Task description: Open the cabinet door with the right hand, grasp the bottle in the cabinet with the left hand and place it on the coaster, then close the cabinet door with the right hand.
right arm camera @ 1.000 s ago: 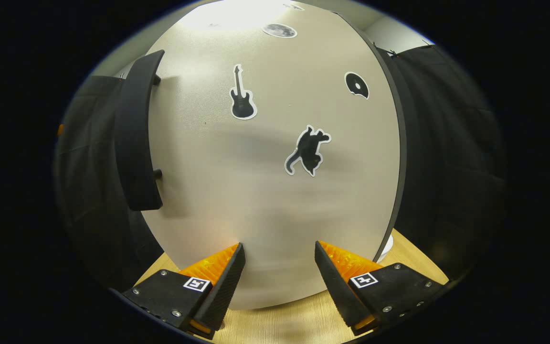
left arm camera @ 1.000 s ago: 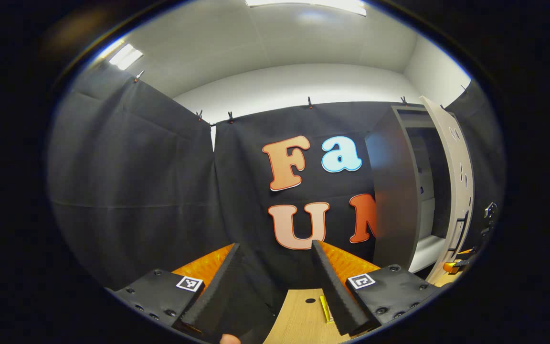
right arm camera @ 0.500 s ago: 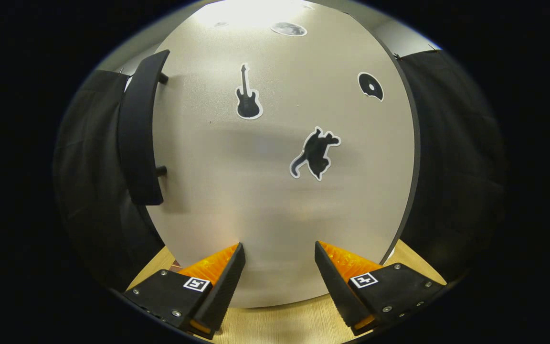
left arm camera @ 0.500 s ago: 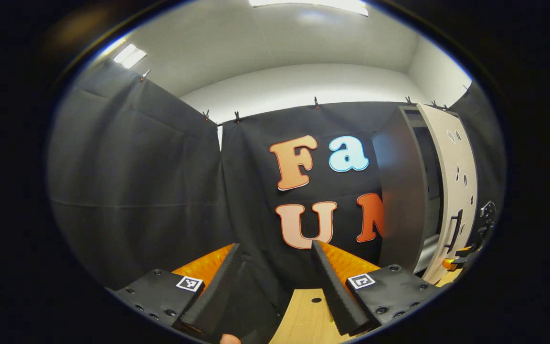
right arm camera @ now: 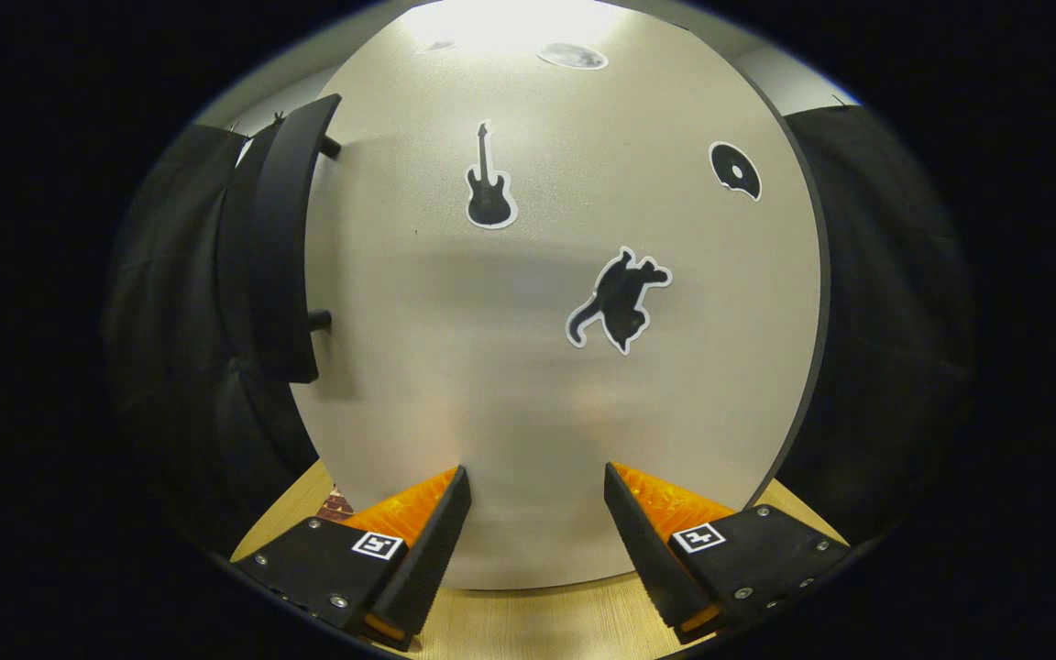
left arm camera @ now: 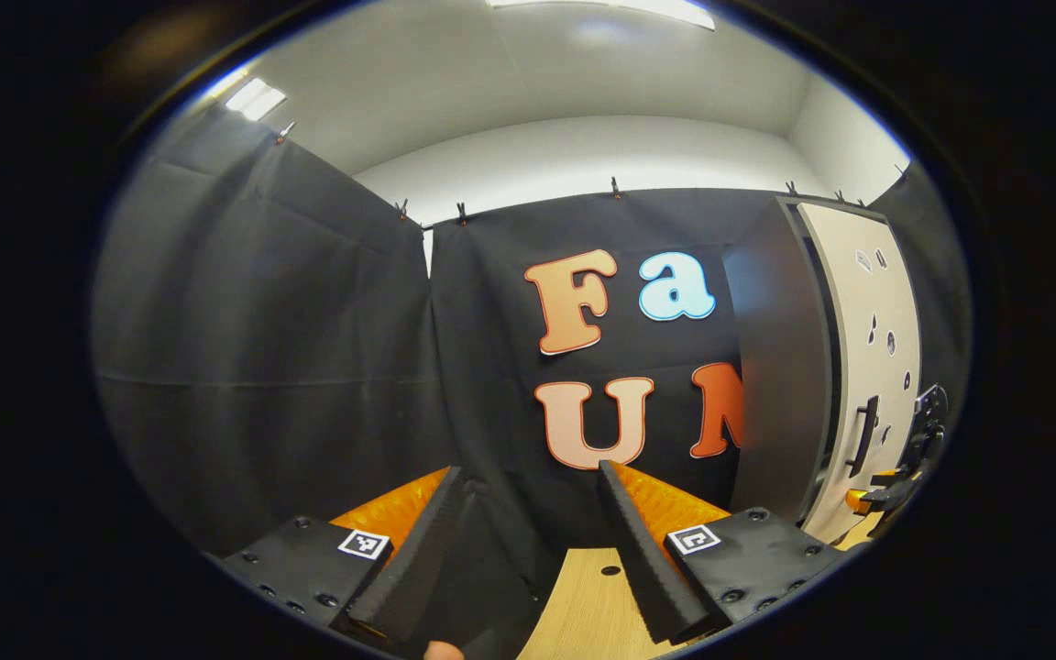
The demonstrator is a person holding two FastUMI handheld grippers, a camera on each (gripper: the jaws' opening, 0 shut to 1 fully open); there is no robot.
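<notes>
Your left gripper [left arm camera: 528, 550] hangs wide open and empty, with the cabinet [left arm camera: 780, 367] far off to its right. Your right gripper [right arm camera: 535, 541], also spread and holding nothing, faces the cabinet door [right arm camera: 537, 385], handle [right arm camera: 276, 243] up to its left. I can't see the bottle or coaster. Push off-centre and the fingertips may skid, leaving the door ajar.

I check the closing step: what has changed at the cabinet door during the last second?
The cabinet door swung toward the cabinet; the dark opening seen earlier is now hidden. The right gripper followed close to the door face. Both grippers' jaws stayed open and empty; the left gripper barely moved.
</notes>
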